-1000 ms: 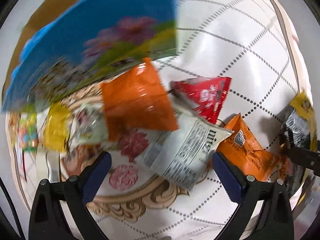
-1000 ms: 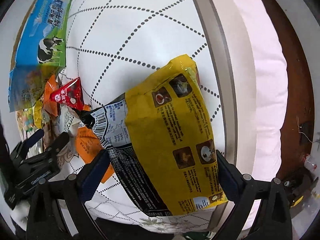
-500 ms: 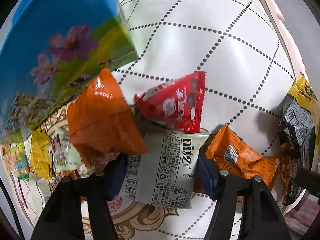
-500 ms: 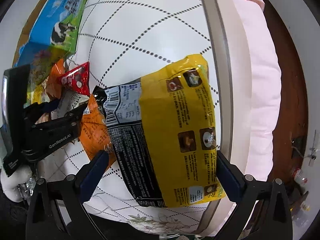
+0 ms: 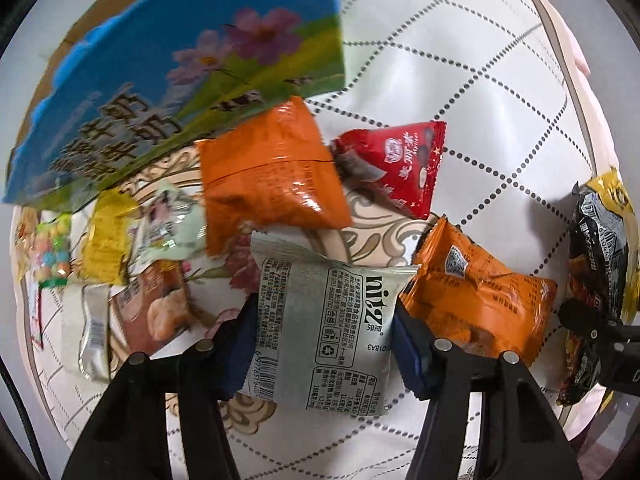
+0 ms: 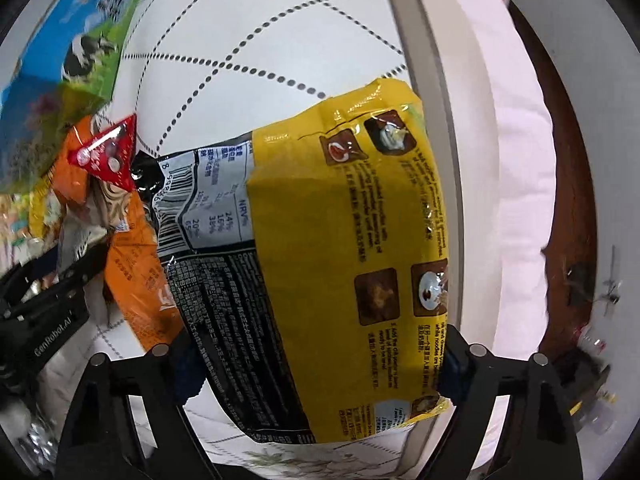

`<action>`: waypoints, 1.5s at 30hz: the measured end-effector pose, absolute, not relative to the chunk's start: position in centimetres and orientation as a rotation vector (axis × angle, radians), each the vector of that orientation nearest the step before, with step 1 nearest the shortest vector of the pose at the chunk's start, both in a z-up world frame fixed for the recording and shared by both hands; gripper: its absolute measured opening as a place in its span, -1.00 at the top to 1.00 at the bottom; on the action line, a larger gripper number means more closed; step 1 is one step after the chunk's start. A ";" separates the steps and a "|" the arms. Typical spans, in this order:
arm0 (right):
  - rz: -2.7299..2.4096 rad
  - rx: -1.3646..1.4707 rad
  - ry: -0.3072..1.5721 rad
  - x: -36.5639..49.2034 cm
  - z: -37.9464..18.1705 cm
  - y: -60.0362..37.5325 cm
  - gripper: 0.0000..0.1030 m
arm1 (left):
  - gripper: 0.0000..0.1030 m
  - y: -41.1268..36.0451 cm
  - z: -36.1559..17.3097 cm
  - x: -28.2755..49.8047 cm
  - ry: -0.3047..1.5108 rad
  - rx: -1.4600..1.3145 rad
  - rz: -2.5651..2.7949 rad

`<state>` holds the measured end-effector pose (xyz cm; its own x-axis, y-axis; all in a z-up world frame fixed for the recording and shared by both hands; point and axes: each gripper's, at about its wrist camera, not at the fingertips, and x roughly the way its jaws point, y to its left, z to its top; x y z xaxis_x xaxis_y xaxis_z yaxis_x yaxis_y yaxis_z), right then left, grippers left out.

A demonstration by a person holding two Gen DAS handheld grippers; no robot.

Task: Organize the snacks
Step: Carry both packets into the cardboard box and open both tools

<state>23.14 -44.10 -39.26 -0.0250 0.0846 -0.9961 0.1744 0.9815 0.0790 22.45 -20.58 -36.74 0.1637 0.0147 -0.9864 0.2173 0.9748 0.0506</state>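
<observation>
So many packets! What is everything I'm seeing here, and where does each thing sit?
grey nitz packet: 1, grey-white, between the left gripper's fingers.
orange packets: 2, one behind the grey packet, one to its right.
red triangular packet: 1, red, right of the upper orange one.
milk carton box: 1, blue and green, far left.
small sweets and packets: several, yellow, pale green, brown, multicoloured, below the box.
noodle bag: 1, yellow and black, between the right gripper's fingers.
tablecloth: 1, white with dotted diamonds, under everything.
pink cushion: 1, right of the table edge.
left hand-held gripper: 1, black, blue pads, closed on the grey packet.
right hand-held gripper: 1, black, straddling the noodle bag; grip unclear.
</observation>
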 end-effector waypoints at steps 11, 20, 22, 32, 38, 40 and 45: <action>-0.038 0.370 1.546 19.3 -36.7 -42.4 -0.74 | -0.10 -15.8 -30.1 22.2 1.329 0.103 -0.131; 0.073 0.424 1.428 20.4 -29.0 -37.3 -0.74 | -0.10 -10.5 -21.8 22.9 1.213 0.029 -0.131; 0.107 0.436 1.400 21.4 -27.1 -36.2 -0.74 | -0.10 -9.0 -20.2 23.9 1.200 0.001 -0.129; 0.209 0.395 1.274 31.4 -19.9 -29.3 -0.74 | -0.10 -2.0 -17.1 34.5 1.181 -0.102 -0.078; 0.170 0.333 1.308 44.1 -22.1 -22.2 -0.74 | -0.10 1.2 -19.5 43.1 1.268 -0.141 -0.074; 0.142 0.311 1.337 47.5 -23.6 -21.1 -0.74 | -0.11 1.9 -20.6 45.4 1.295 -0.157 -0.077; 0.093 0.281 1.414 51.7 -26.5 -19.5 -0.74 | -0.11 2.9 -23.9 49.9 1.372 -0.180 -0.082</action>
